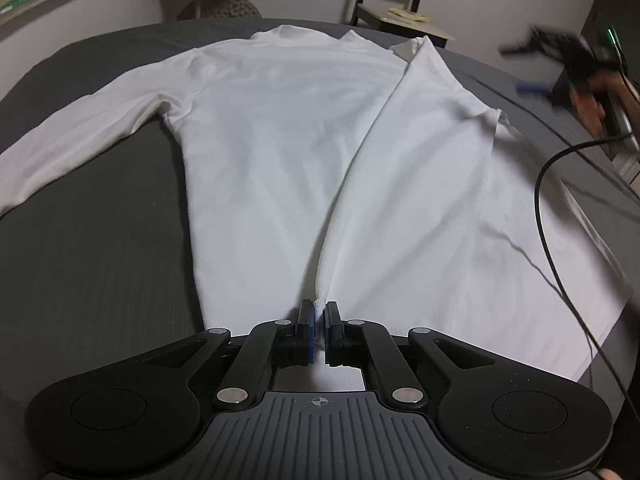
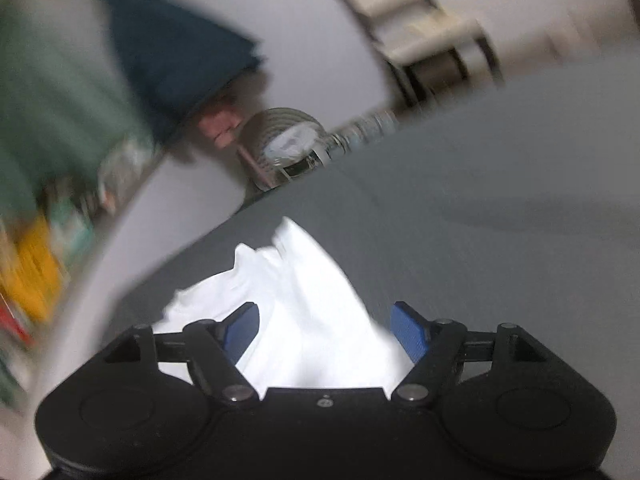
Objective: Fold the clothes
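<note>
A white long-sleeved shirt (image 1: pixel 280 128) lies flat on the dark grey bed (image 1: pixel 100 240), collar at the far end, left sleeve stretched out to the left. Its right side is folded over the body along a diagonal crease. My left gripper (image 1: pixel 319 316) is shut on a pinch of the shirt's hem at the near edge. In the right wrist view, which is blurred by motion, my right gripper (image 2: pixel 326 330) is open above a white corner of the shirt (image 2: pixel 304 300), and nothing is held between its blue pads (image 2: pixel 408 330). The same right gripper (image 1: pixel 560 68) shows as a blur at the far right.
A black cable (image 1: pixel 552 216) runs across the shirt's right side. A wooden chair (image 1: pixel 400 4) and a round woven basket (image 1: pixel 224 6) stand beyond the bed's far edge. A shelf with books (image 2: pixel 36 264) and hanging cloths (image 2: pixel 172 60) are on the left.
</note>
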Demonstrator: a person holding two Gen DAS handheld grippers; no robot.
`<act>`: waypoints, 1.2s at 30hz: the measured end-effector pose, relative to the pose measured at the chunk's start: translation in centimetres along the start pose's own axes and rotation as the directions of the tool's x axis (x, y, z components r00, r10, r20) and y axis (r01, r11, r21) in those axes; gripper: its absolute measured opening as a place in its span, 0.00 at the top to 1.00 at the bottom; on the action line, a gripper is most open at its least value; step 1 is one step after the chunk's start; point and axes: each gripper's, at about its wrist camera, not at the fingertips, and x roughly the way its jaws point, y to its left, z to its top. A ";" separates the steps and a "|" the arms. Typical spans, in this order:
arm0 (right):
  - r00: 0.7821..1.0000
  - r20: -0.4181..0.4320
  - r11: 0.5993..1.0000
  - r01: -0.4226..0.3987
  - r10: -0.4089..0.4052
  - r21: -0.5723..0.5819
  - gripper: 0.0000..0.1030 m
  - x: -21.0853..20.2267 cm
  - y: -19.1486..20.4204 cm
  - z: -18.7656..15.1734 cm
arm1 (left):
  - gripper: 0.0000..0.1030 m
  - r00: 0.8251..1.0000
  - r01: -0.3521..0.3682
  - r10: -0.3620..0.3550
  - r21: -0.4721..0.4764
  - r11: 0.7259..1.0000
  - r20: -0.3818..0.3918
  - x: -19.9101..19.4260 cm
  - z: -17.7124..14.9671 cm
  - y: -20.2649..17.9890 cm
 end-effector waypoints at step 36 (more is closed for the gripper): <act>0.933 -0.184 0.942 0.273 -0.308 -0.194 0.54 13.8 5.6 7.2 | 0.97 0.998 0.061 -0.057 0.161 0.985 -0.028 -0.5 0.2 0.0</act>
